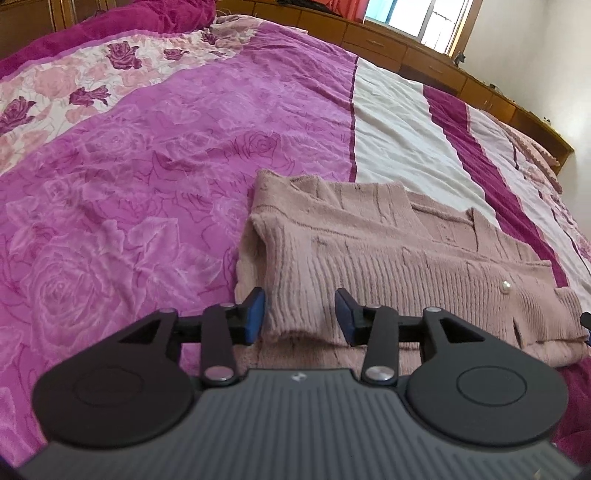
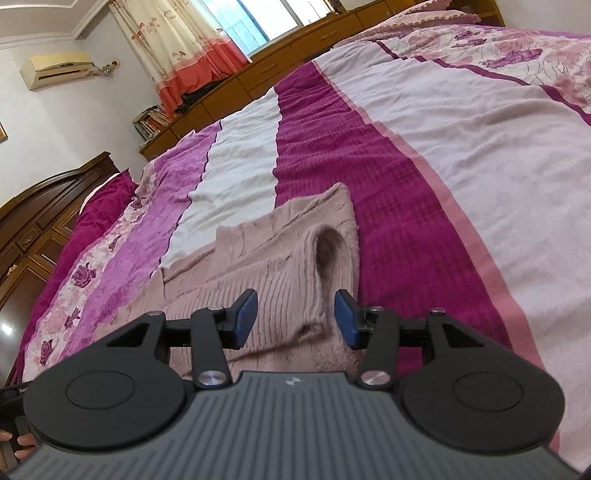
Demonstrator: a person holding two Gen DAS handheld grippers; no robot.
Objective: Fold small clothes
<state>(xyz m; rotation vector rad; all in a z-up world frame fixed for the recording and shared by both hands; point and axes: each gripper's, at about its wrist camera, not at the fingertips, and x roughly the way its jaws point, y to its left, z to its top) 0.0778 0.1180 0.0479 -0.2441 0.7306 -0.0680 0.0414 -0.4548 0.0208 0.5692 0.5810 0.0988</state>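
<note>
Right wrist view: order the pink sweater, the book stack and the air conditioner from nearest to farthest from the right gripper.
1. Pink sweater: right under the open right gripper, on the bed.
2. Book stack: beyond the bed, on the wooden cabinet, upper left.
3. Air conditioner: high on the far wall, upper left.

Soft daylight from a bright, overexposed window (image 1: 413, 18), faint shadows, strong fisheye bending at edges, corners dark

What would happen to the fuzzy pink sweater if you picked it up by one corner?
The pink sweater would probably flop and unfold, since it is soft ribbed knit lying in loose folds on the bedspread. It looks thick, so likely a bit heavy for its size. Its fuzzy surface probably would not slip easily.
</note>
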